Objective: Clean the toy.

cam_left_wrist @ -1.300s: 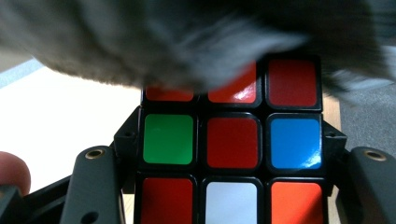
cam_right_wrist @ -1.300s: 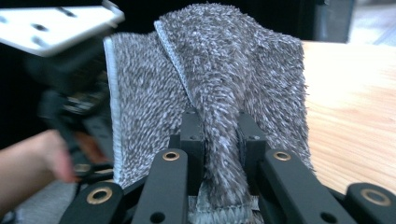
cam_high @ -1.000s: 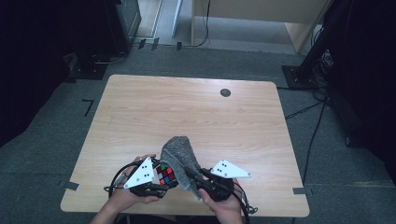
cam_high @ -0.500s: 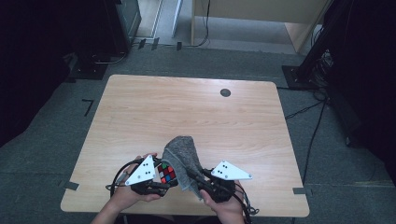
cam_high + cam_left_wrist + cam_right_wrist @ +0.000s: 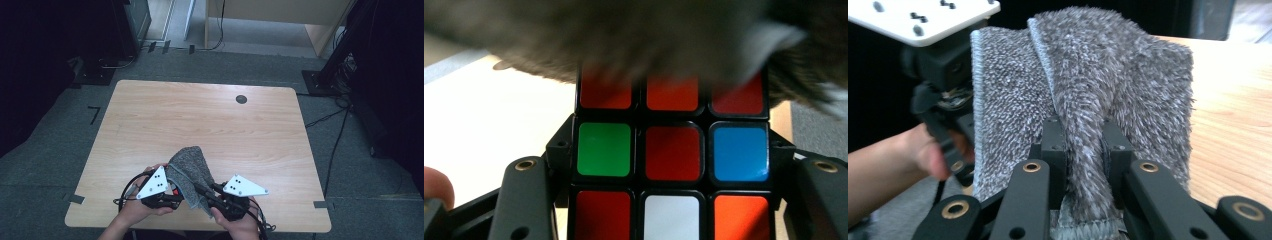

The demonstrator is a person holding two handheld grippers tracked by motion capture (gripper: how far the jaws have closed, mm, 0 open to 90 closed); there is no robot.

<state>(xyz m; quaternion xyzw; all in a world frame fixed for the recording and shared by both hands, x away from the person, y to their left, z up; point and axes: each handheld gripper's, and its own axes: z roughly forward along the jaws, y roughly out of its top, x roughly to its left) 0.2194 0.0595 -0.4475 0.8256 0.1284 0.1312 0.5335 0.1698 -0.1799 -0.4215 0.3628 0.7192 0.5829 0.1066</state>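
Over pale woodgrain table (image 5: 210, 120), fuzzy grey cloth (image 5: 192, 170) drapes glossy cube (image 5: 672, 160).

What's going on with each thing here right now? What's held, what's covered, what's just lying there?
Rubik's cube: clamped between the left gripper's jaws, its top row draped by cloth.
Grey fuzzy cloth: bunched, pinched in the right gripper, lying over the cube.
Left gripper: shut on the cube.
Right gripper: shut on the cloth.
Wooden table: bare beyond the hands.

The cloth (image 5: 191, 172) lies draped over the cube (image 5: 672, 160), between the left gripper (image 5: 167, 197) and right gripper (image 5: 212, 196). All sit at the table's (image 5: 200, 120) near edge.
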